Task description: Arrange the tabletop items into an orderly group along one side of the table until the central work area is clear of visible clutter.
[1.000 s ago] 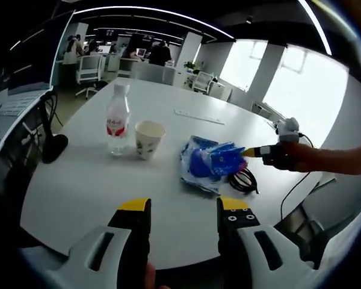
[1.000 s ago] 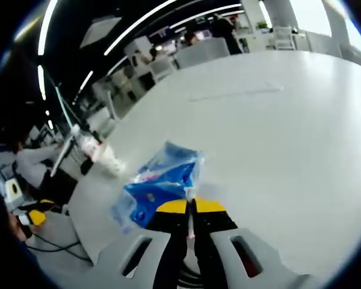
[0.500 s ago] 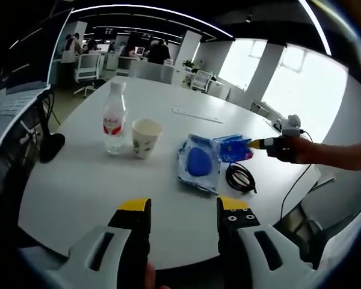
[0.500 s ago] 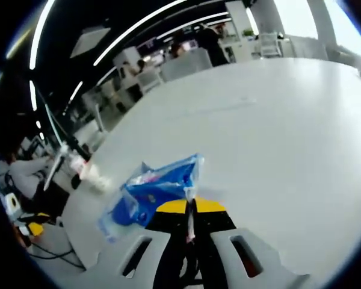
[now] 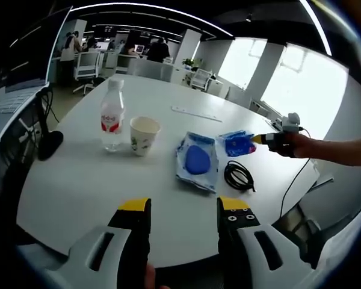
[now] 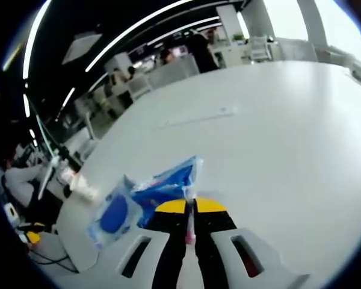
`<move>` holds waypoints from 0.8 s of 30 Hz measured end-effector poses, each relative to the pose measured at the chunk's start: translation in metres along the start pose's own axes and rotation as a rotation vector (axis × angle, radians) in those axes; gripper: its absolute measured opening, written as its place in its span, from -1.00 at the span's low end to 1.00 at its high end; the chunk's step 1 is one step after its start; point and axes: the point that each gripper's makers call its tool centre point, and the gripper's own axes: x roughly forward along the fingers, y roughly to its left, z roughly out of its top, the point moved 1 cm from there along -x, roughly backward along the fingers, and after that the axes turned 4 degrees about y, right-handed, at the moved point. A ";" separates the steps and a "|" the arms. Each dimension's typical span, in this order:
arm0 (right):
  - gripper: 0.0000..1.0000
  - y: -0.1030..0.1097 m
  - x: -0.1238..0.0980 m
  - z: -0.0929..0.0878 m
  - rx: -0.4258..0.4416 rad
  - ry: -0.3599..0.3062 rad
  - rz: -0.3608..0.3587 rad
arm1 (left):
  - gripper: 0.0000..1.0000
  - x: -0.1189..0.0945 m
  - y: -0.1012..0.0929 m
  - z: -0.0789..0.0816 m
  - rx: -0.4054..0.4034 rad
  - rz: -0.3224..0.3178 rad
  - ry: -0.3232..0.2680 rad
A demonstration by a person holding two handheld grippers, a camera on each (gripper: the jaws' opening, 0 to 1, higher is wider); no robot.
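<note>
right gripper view: right gripper (image 6: 190,208) pinches the blue packet (image 6: 166,183) over the worktop (image 6: 277,120). left gripper (image 5: 177,208) hangs spread, near the bottle (image 5: 112,117) and cup (image 5: 143,135).

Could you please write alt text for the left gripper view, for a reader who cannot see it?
On a round white table, the right gripper pinches a small blue plastic packet, beside a larger clear bag with a blue item, a coiled black cable, a paper cup and a water bottle.
</note>
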 end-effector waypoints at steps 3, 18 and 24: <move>-0.98 -0.006 0.000 -0.004 0.013 0.004 -0.012 | -0.14 -0.001 0.000 -0.001 0.001 0.004 0.002; -0.96 -0.014 -0.011 -0.029 0.077 0.023 -0.067 | -0.14 -0.001 -0.002 -0.003 -0.004 0.002 0.006; -0.94 -0.016 -0.013 -0.033 0.071 0.035 -0.073 | -0.15 0.000 -0.003 -0.005 -0.007 0.000 0.012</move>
